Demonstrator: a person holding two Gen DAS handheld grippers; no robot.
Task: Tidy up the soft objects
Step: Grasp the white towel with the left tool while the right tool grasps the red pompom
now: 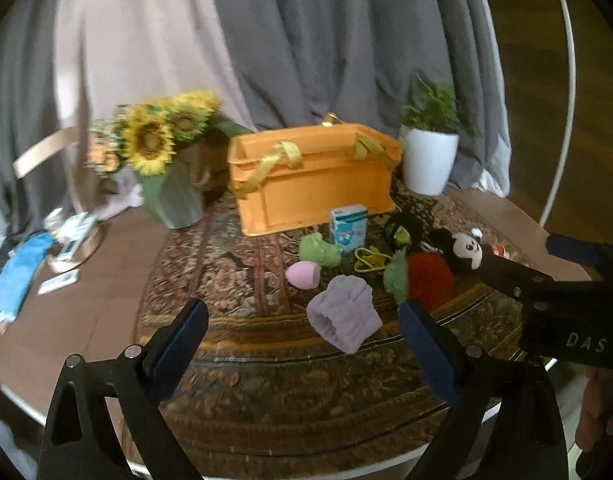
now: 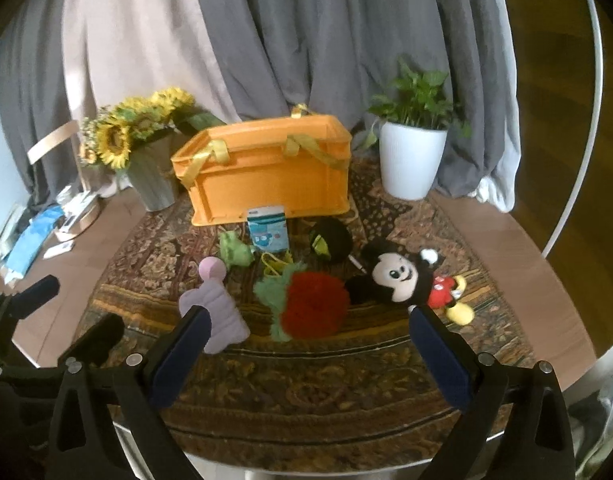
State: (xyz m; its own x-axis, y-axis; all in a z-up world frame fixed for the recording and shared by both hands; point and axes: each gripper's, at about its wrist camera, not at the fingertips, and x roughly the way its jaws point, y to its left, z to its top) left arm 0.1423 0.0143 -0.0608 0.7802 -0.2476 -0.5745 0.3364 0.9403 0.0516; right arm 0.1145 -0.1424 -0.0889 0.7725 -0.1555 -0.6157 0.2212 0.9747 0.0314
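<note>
Your left hand-held gripper and your right hand-held gripper both hang released, jaws spread wide with nothing between the blue pads, angled down over the near edge of the round counter, which is covered by a patterned woven rug. The soft objects lie loose in a cluster in the middle of the rug, in front of the rigid orange plastic crate with yellow ribbon handles, likely their destination. Nearest left is the ribbed lilac plush pouch; beside it to the right lies the fluffy red pompom with a green fringe, then the black-and-cream mouse plush toy at the right. Beyond these sit the pink egg-shaped sponge, the green plush piece and the small blue-and-white carton, which looks stiff rather than soft.
</note>
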